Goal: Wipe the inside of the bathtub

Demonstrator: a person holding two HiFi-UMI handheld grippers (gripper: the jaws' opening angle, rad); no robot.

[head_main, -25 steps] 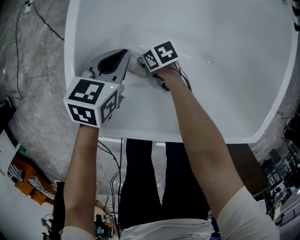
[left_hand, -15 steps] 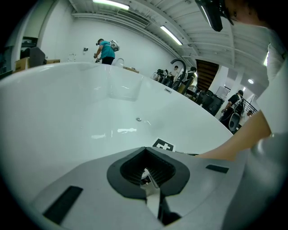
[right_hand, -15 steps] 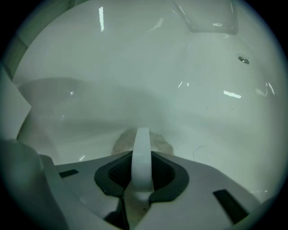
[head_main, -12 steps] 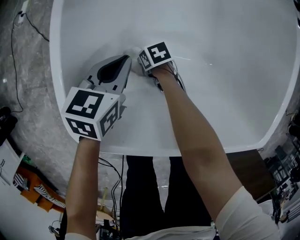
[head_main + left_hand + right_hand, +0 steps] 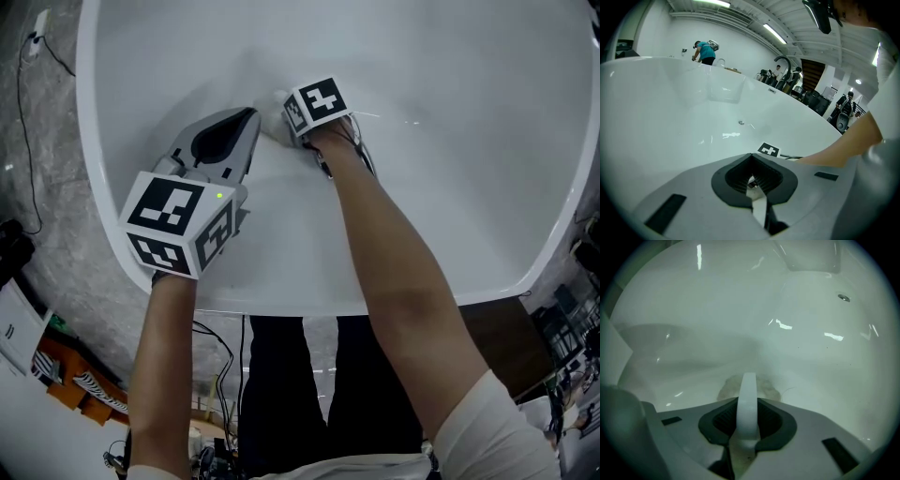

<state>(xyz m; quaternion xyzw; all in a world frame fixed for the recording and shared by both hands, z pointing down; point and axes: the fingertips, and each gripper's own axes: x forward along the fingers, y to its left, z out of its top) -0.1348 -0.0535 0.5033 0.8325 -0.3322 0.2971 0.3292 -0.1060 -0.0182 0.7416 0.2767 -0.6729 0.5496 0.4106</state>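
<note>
The white bathtub [image 5: 450,169] fills the head view. My right gripper [image 5: 283,116] reaches down inside it, near the left wall, shut on a white cloth [image 5: 272,103]. In the right gripper view a strip of that cloth [image 5: 749,399] runs up between the jaws of the right gripper [image 5: 748,411], and its bunched end lies pressed on the tub's curved side [image 5: 811,366]. My left gripper [image 5: 250,116] hovers just left of it, shut with nothing in it. In its own view the left gripper [image 5: 753,180] looks along the tub wall [image 5: 670,117].
A grey stone floor [image 5: 47,187] with cables [image 5: 26,103] borders the tub on the left. A small round metal fitting [image 5: 843,297] sits on the tub's far side. Several people [image 5: 705,50] stand in the room beyond. Orange gear [image 5: 56,361] lies at lower left.
The tub has slid left and down in the head view. The right gripper and cloth have edged slightly farther into the tub. The left gripper stays close beside them.
</note>
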